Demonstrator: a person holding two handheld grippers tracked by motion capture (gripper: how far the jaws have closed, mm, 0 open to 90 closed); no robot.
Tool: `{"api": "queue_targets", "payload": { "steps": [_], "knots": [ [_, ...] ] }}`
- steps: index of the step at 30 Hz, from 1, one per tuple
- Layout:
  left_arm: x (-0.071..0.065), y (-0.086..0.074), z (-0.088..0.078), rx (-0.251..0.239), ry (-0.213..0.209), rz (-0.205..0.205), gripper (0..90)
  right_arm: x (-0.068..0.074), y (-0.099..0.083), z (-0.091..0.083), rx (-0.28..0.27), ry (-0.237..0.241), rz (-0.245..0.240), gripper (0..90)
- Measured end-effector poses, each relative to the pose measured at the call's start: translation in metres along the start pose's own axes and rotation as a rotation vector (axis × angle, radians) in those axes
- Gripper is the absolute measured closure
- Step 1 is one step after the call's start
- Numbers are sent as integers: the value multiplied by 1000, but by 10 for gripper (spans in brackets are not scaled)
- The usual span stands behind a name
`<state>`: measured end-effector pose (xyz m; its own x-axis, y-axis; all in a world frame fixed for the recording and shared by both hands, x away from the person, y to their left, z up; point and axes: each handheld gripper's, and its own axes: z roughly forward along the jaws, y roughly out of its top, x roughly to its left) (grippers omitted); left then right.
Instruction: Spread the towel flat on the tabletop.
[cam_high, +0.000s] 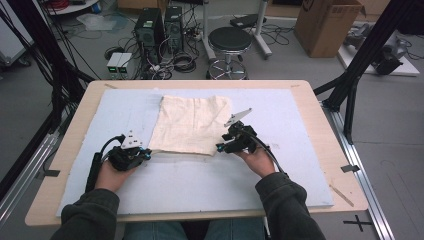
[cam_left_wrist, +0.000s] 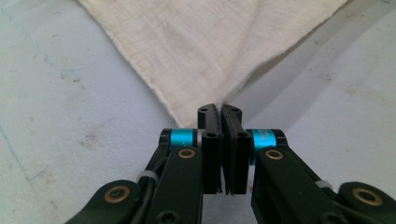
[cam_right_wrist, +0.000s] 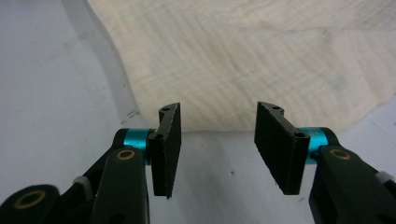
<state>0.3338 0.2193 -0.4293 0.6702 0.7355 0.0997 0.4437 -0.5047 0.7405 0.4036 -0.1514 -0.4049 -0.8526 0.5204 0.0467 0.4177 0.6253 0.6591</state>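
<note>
Left gripper (cam_left_wrist: 219, 112) jaws clamped on cream cloth (cam_high: 190, 124) corner at 7 o'clock. Right gripper (cam_right_wrist: 218, 122) jaws open, short of the 5 o'clock corner; seat the hem deep before closing.

Stool (cam_high: 229, 41): black round seat, top centre of the frame.
Cardboard box (cam_high: 325, 25): upper right, open flaps.
Computer towers (cam_high: 159, 30): two, upper left of centre, amid cables.
Foam sheet (cam_high: 295, 165): pale blue, covering the wooden table (cam_high: 330, 145).
</note>
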Motion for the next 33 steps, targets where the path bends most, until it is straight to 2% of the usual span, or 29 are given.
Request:
{"api": "queue_targets", "payload": {
  "steps": [4, 7, 9, 12, 13, 15, 16, 19, 22, 26, 29, 33],
  "knots": [
    [0, -1, 5, 4, -8, 1, 859, 0, 2, 14, 9, 4, -15, 530],
    [-1, -1, 6, -2, -14, -5, 852, 2, 2, 29, 33, 4, -18, 575],
    [-1, -1, 6, -2, -20, 1, 848, 3, 1, 36, 29, -2, -25, 659],
    [-1, -1, 7, -9, -23, 0, 836, 1, 2, 37, 20, -4, -35, 849],
    [-1, -1, 7, -12, -22, 1, 837, 1, 3, 36, 26, 5, -27, 862],
    [0, -2, 6, -20, -19, -1, 843, 0, 8, 33, 71, 9, -38, 869],
    [0, -2, 6, -17, -20, 0, 847, 1, 13, 29, 71, 1, -48, 869],
    [0, -2, 6, -22, -22, 2, 848, -2, 28, 19, 61, 28, -33, 866],
    [0, -2, 6, -26, -21, 2, 847, -5, 43, 19, 48, 8, -34, 866],
    [1, -2, 6, -32, -22, -4, 845, -10, 61, 40, 102, 26, -26, 828],
    [1, -3, 5, -32, -23, -4, 842, -9, 70, 61, 110, 27, -25, 821],
    [2, -3, 5, -35, -24, -9, 839, -12, 73, 80, 96, -6, -19, 838]
  ]
}}
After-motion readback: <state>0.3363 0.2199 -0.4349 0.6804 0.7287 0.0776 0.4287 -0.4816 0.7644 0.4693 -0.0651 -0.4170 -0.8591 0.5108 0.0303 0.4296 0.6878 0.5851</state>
